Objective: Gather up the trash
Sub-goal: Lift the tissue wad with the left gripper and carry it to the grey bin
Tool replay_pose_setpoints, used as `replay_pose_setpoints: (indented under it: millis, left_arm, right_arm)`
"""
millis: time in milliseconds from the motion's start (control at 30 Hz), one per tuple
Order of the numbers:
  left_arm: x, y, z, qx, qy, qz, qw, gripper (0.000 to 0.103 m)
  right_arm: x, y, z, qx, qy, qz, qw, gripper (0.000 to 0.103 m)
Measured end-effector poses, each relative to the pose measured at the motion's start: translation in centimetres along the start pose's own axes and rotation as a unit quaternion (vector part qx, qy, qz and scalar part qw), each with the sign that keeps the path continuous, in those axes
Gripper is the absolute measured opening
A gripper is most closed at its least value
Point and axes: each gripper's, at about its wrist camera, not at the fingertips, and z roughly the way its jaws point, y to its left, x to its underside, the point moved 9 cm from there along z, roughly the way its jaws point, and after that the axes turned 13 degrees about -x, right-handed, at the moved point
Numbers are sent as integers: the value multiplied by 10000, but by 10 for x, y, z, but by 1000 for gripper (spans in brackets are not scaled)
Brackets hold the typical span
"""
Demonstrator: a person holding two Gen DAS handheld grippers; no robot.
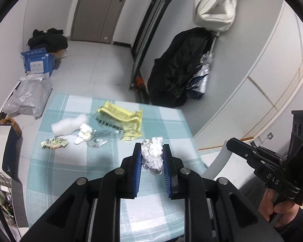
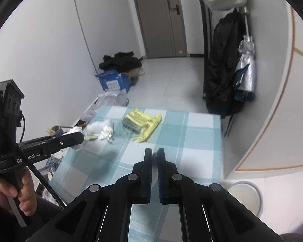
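The left gripper [image 1: 152, 153] is clamped on a crumpled paper ball [image 1: 153, 155], held above the checked table [image 1: 74, 169]. The right gripper [image 2: 154, 153] is closed with nothing in it. Left to collect at centre frame: a yellow wrapper [image 1: 123, 119], white wadding [image 1: 67, 125], a tissue [image 1: 83, 134] and a small wrapper [image 1: 54, 143]. A round bin [image 2: 245, 195] sits lower right; what it holds cannot be seen.

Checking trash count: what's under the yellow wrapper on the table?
A dark comb-like strip pokes out beneath the yellow wrapper, on the checked tablecloth. Whatever lies under its middle is covered.
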Motion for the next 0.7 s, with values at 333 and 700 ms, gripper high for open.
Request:
replay_pose_setpoints:
  millis: [333, 700]
  left_arm:
    - [1, -40, -17, 208, -44, 154, 9997, 15]
    - [-18, -141, -7, 802, 28, 585, 9951, 15]
  right_arm:
    - [-27, -2, -53, 32, -560, -194, 9982, 4]
    - [-53, -63, -144, 413, -1206, -75, 9918, 4]
